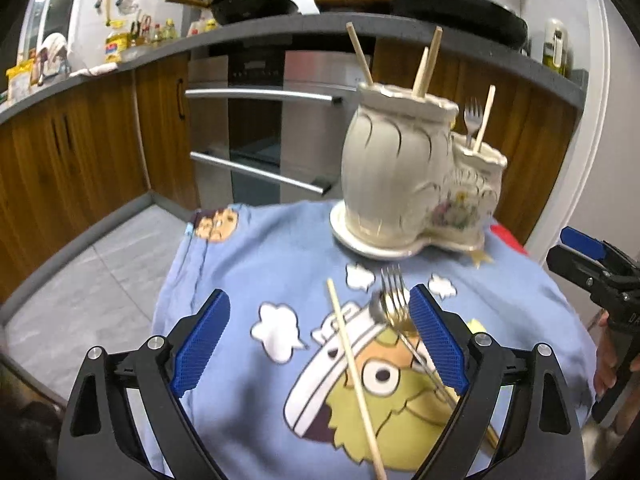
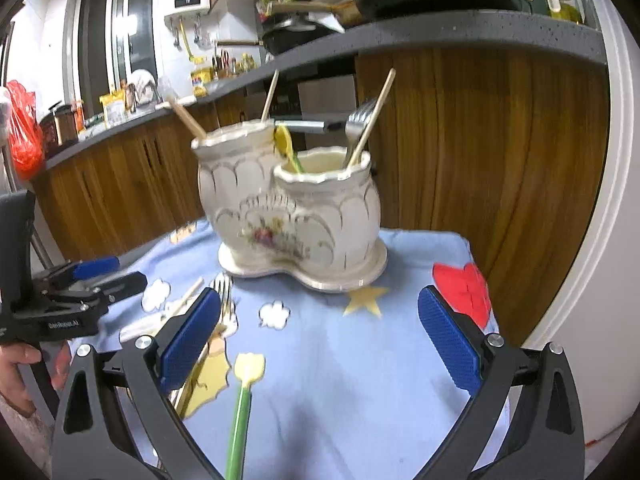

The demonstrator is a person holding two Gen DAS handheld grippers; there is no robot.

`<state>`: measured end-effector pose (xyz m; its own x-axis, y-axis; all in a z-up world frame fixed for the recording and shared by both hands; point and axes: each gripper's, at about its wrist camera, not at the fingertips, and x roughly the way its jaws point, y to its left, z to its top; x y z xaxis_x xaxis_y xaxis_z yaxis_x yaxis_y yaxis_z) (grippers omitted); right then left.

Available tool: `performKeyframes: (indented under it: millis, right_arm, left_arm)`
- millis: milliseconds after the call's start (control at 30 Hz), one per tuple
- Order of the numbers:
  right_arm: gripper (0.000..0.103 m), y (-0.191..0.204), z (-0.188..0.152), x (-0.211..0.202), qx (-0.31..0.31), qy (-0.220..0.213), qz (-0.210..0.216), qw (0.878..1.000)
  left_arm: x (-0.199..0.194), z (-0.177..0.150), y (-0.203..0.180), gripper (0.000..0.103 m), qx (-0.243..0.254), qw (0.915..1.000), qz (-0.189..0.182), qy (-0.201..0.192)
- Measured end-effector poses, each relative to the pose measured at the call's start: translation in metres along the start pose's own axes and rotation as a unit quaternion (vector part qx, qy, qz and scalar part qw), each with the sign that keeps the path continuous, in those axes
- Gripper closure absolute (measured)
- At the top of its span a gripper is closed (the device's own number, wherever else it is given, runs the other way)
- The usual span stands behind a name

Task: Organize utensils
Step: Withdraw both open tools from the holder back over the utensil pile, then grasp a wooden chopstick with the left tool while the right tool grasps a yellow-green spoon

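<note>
A cream ceramic double-pot holder (image 1: 404,184) stands at the far side of the blue cartoon cloth (image 1: 248,264); it also shows in the right wrist view (image 2: 292,208). Its tall pot holds wooden chopsticks (image 1: 426,64); its low pot holds a fork (image 2: 356,124), a chopstick and a yellow-green utensil (image 2: 286,142). My left gripper (image 1: 320,344) is open above a loose chopstick (image 1: 356,380) and two forks (image 1: 394,298) on the cloth. My right gripper (image 2: 320,344) is open and empty, with a green-handled yellow utensil (image 2: 244,392) lying between its fingers.
Wooden cabinets (image 1: 80,148) and an oven (image 1: 260,128) stand behind the table. Pans (image 1: 256,4) sit on the grey countertop above. The cloth's far edge drops off just behind the holder. The other gripper shows at each view's side (image 1: 596,272) (image 2: 76,296).
</note>
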<state>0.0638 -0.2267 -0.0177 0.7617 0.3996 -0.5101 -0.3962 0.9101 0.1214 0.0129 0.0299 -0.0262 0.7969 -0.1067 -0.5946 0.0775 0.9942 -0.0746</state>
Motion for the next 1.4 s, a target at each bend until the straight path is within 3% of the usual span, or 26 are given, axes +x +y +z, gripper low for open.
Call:
performKeyframes:
  millis: [100, 300, 467, 567, 700, 833, 1167, 1333, 1400]
  right_arm:
    - [0.006, 0.005, -0.008, 0.005, -0.006, 0.036, 0.006, 0.999]
    - [0.006, 0.024, -0.022, 0.005, -0.031, 0.065, 0.011, 0.997]
    - [0.007, 0.044, -0.033, 0.006, -0.067, 0.088, 0.013, 0.994]
    - [0.019, 0.053, -0.037, 0.01, -0.074, 0.107, 0.021, 0.991]
    - [0.042, 0.066, -0.039, 0.013, -0.079, 0.129, 0.048, 0.987]
    - [0.063, 0.074, -0.044, 0.018, -0.099, 0.143, 0.03, 0.984]
    - [0.076, 0.063, -0.049, 0.025, -0.089, 0.164, 0.012, 0.982]
    - [0.078, 0.062, -0.048, 0.028, -0.088, 0.161, 0.015, 0.983]
    - [0.081, 0.061, -0.048, 0.029, -0.085, 0.159, 0.017, 0.983]
  left_arm:
    - [0.002, -0.004, -0.001, 0.012, 0.004, 0.9995, -0.005, 0.031]
    - [0.011, -0.013, -0.007, 0.012, 0.034, 0.997, 0.007, 0.069]
    - [0.012, -0.018, -0.012, 0.012, 0.052, 0.9954, 0.001, 0.08]
    - [0.011, -0.019, -0.011, 0.016, 0.05, 0.9951, -0.01, 0.085]
    - [0.01, -0.018, -0.01, 0.031, 0.049, 0.9946, -0.021, 0.089]
    - [0.012, -0.02, -0.013, 0.043, 0.056, 0.9934, -0.028, 0.096]
    - [0.019, -0.026, -0.021, 0.061, 0.076, 0.9899, -0.035, 0.114]
    - [0.023, -0.027, -0.022, 0.065, 0.084, 0.9892, -0.03, 0.116]
    - [0.024, -0.027, -0.022, 0.072, 0.089, 0.989, -0.026, 0.115]
